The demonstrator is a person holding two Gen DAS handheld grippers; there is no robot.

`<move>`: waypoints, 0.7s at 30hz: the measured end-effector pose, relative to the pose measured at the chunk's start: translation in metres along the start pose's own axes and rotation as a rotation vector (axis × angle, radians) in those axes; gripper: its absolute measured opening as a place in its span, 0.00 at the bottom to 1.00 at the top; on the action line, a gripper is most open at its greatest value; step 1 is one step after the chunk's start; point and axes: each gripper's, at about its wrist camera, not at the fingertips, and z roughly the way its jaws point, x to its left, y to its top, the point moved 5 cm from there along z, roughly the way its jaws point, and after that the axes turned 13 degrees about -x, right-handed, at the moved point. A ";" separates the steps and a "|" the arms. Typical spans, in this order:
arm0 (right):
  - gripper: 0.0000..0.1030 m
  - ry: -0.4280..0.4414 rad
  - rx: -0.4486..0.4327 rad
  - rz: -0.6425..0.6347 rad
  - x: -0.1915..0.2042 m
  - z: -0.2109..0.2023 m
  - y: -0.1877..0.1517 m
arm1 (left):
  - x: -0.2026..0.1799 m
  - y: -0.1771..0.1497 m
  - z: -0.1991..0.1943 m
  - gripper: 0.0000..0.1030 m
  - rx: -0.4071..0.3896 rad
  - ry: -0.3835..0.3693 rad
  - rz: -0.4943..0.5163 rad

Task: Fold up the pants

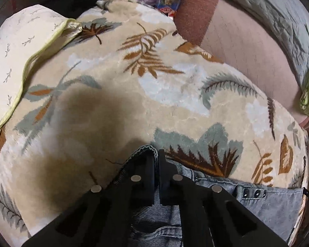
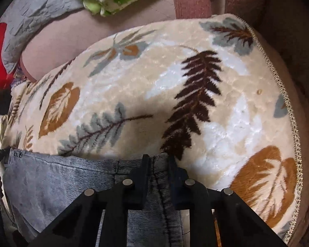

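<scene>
Left wrist view first: the left gripper [image 1: 157, 154] is clenched on a bunched corner of the pants [image 1: 267, 207], its two black fingers pinched together with a fold of grey-blue denim poking up between the tips. From there the waistband runs off to the right, past a row of small dark snaps [image 1: 255, 193], and lies flat along the near edge of a cream blanket [image 1: 134, 107] printed with leaves. A pale pillow [image 1: 20, 57] with a green trim sits at the far left, well apart from the pants. Right wrist view next: the same waistband comes in from the left, and the right gripper [image 2: 158, 158] is closed on its other end, the fingers pressing a strip of ribbed denim with a seam running down between them. Beyond it the blanket spreads away bare to its beaded edge [image 2: 286, 103]. Judging by this, the step in hand is the grasp itself: both top corners are taken and the pants are not yet lifted or folded. The next move likely calls for raising both hands together, keeping the band taut, then carrying it across the blanket evenly so neither corner slips or sags.
</scene>
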 end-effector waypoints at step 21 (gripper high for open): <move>0.63 0.031 -0.035 0.089 -0.013 -0.005 0.008 | 0.001 -0.003 0.008 0.52 0.042 -0.081 -0.071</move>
